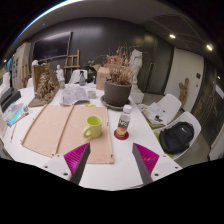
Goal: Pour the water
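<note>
A small clear bottle (123, 121) with a red label and white cap stands upright on the white table (110, 165), just ahead of my fingers and a little right. A light green mug (93, 127) sits to its left on a tan placemat (62, 128). My gripper (111, 158) is open, its magenta pads (76, 155) spread wide low over the table with nothing between them. Bottle and mug both lie beyond the fingertips.
A potted plant (118, 92) with dry stems stands behind the bottle. Cluttered items, a white kettle-like object (72, 95) and a wicker piece (44, 84) fill the far left. White chairs (165, 110) and a black bag (177, 137) stand at the right.
</note>
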A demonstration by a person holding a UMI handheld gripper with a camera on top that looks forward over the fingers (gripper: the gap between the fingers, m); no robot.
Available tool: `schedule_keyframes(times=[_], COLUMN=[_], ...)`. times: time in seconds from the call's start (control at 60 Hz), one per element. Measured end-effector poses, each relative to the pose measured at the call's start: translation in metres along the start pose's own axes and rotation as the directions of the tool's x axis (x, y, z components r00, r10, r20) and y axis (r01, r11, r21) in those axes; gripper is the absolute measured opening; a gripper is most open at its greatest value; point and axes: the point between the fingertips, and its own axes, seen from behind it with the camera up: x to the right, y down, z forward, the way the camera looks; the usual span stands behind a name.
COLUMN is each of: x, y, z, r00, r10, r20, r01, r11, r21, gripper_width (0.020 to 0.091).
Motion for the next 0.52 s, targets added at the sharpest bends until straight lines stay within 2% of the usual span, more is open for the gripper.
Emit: schedule_keyframes(times=[0.333, 0.517], x=[-0.045, -0.047], y=[0.006, -0.002], z=[-0.048, -0.051], r00=[0.999, 0.998], r10=[0.051, -0.032], r20=[-0.016, -0.060], r01=[-0.051, 0.034], r11=[0.999, 0.999], r21=[0.000, 0.036], gripper_width=[0.0859, 0.0858])
